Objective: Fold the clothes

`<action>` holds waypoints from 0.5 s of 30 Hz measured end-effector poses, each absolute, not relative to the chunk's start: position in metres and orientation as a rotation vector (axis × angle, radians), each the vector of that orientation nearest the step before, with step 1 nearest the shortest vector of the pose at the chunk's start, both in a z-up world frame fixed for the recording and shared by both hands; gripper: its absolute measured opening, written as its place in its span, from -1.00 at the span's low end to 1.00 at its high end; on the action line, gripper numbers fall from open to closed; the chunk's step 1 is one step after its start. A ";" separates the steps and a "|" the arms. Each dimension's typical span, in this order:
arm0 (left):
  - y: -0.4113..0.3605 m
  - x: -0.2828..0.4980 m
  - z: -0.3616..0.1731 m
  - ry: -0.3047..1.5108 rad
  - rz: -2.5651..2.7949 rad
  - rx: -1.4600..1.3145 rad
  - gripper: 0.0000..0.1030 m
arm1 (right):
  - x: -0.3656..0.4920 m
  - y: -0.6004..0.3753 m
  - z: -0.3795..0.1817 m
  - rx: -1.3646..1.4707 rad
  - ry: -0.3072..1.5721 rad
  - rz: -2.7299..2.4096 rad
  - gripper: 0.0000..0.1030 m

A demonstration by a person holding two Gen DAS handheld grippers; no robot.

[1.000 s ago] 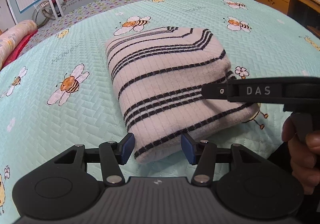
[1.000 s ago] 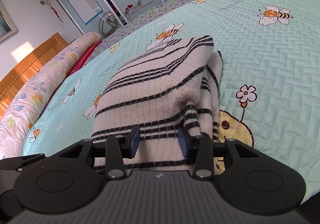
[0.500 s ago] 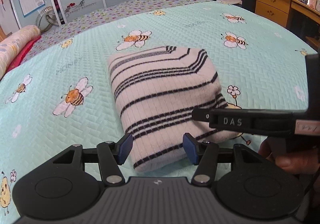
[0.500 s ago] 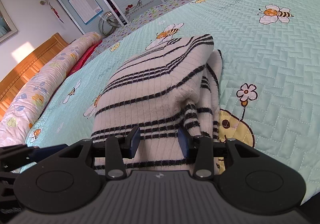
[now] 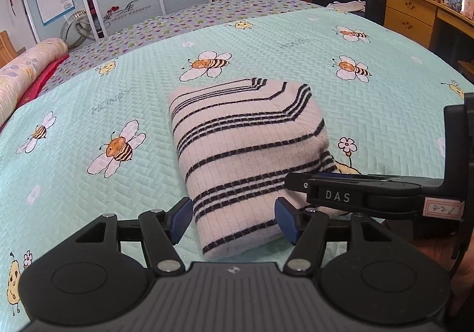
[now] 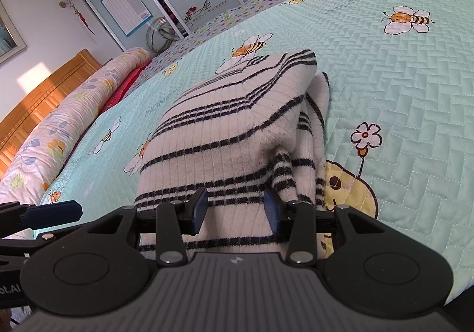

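Garment: striped sweater (image 5: 246, 139), white with black bands, folded into a compact bundle. Bee-print quilt (image 5: 89, 89) directly beneath striped sweater, spreading out on all sides of it. Left gripper (image 5: 234, 219) at near end of striped sweater, raised just above it; jaws opening, standing fairly wide, blue pads on either side of the near end and clear of the fabric, nothing held. Right gripper (image 6: 236, 209) at near right corner of striped sweater; jaws at a narrow, steady setting, clamped on a bunched fold of the knit, fabric puckered beside one pad. Rolled floral bedding (image 6: 74, 112) well apart from striped sweater, on its far left side.
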State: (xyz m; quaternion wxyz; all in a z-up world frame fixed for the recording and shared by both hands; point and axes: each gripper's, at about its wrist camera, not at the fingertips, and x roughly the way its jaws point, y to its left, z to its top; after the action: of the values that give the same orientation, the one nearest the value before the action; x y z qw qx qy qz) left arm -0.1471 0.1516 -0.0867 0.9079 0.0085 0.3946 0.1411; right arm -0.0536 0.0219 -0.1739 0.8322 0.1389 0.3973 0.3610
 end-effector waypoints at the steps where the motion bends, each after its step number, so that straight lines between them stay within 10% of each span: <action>1: 0.151 -0.147 -0.087 0.815 0.290 0.017 0.24 | -0.054 0.022 -0.174 0.295 0.843 0.765 -0.17; 15: 0.161 -0.147 -0.089 0.806 0.297 -0.003 0.25 | -0.054 0.021 -0.175 0.296 0.838 0.766 -0.17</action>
State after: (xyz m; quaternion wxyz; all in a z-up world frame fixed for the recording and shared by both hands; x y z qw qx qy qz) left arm -0.1471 0.1606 -0.0895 0.9093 -0.0015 0.3905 0.1440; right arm -0.0544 0.0215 -0.1750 0.8329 0.1395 0.3953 0.3614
